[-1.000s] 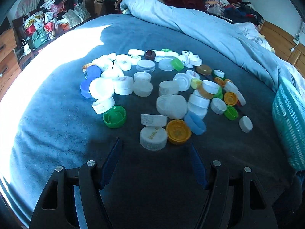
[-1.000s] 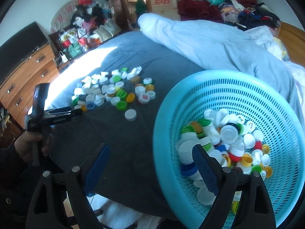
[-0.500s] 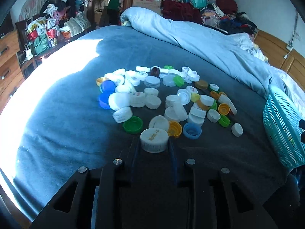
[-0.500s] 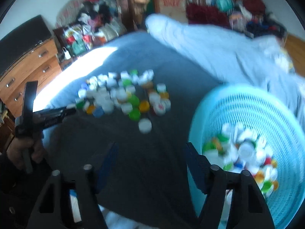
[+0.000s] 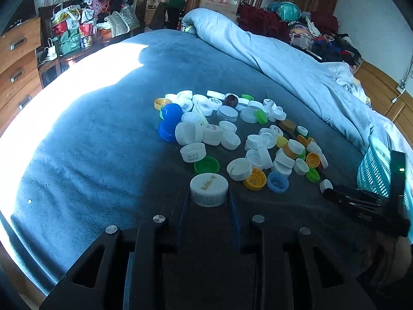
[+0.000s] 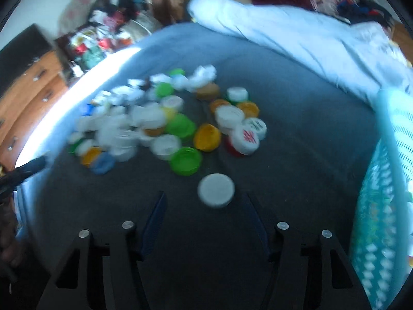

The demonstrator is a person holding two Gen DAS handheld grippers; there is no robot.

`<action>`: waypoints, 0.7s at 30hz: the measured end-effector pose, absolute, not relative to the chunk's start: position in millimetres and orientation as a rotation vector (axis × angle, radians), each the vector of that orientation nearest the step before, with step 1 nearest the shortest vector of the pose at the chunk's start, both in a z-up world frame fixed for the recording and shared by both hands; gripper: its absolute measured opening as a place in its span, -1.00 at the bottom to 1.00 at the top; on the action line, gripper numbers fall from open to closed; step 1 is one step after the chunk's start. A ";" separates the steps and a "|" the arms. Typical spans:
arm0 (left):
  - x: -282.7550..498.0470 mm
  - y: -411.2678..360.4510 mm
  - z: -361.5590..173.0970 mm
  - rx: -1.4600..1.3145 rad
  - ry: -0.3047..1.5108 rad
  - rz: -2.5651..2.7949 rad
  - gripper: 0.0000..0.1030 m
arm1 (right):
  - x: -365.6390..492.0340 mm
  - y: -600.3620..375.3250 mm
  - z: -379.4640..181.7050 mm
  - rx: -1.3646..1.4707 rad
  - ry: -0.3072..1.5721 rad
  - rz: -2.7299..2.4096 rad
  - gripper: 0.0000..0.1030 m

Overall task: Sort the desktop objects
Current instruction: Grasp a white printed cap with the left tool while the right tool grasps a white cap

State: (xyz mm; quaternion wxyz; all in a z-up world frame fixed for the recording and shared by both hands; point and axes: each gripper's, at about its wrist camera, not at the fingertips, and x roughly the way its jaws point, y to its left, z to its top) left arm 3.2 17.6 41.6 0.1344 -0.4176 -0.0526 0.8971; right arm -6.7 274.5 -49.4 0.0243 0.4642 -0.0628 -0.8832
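Observation:
Many plastic bottle caps [image 5: 232,134], white, green, yellow and blue, lie in a loose pile on a dark grey-blue bed cover [image 5: 103,142]. My left gripper [image 5: 209,193] is shut on a large white cap [image 5: 209,190] with yellow lettering, held just above the cover. My right gripper [image 6: 205,206] is open, with a lone white cap [image 6: 216,190] lying on the cover between its fingertips. The pile also shows in the right wrist view [image 6: 160,118], blurred. A turquoise basket [image 6: 387,206] stands at the right.
The basket's rim [image 5: 376,165] shows at the right edge of the left wrist view, with the right gripper [image 5: 361,201] in front of it. A rolled pale blue duvet [image 5: 271,51] lies along the far side. Wooden drawers [image 5: 18,59] stand left of the bed.
My left gripper closed on the large white cap and lifted it off the pile's edge. My right gripper swung left from above the basket down to the lone white cap.

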 end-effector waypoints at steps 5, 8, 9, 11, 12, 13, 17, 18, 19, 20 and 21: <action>3.6 22.8 41.3 -1.228 -0.143 2.586 -0.52 | -9.2 272.8 -54.6 1.427 -0.136 -2.735 -0.35; 5.2 28.7 46.8 -1.222 -0.115 2.592 -0.52 | -5.8 271.8 -44.0 1.405 -0.159 -2.721 -0.34; 6.3 30.7 49.5 -1.217 -0.111 2.594 -0.52 | -1.7 269.2 -35.7 1.378 -0.151 -2.723 -0.34; 10.0 36.0 58.4 -1.200 -0.084 2.610 -0.52 | 6.1 262.1 -21.0 1.334 -0.144 -2.722 -0.34; 11.7 38.8 62.8 -1.193 -0.063 2.622 -0.52 | 11.4 257.0 -8.9 1.299 -0.140 -2.720 -0.34; 14.2 42.5 69.6 -1.189 -0.038 2.642 -0.52 | 15.3 252.4 0.5 1.271 -0.130 -2.718 -0.34; 21.5 50.4 93.6 -1.163 -0.016 2.686 -0.52 | 31.8 227.6 44.7 1.149 -0.077 -2.691 -0.34; 25.4 53.6 101.5 -1.145 0.002 2.702 -0.52 | 35.8 222.2 54.3 1.124 -0.069 -2.683 -0.34; 28.5 55.6 107.6 -1.130 0.018 2.712 -0.52 | 40.7 217.5 64.6 1.098 -0.063 -2.677 -0.33; 31.6 57.5 112.7 -1.117 0.029 2.718 -0.52 | 45.9 213.1 74.0 1.073 -0.056 -2.673 -0.33; 34.8 59.8 117.6 -1.104 0.041 2.720 -0.52 | 50.5 210.2 81.8 1.053 -0.050 -2.670 -0.33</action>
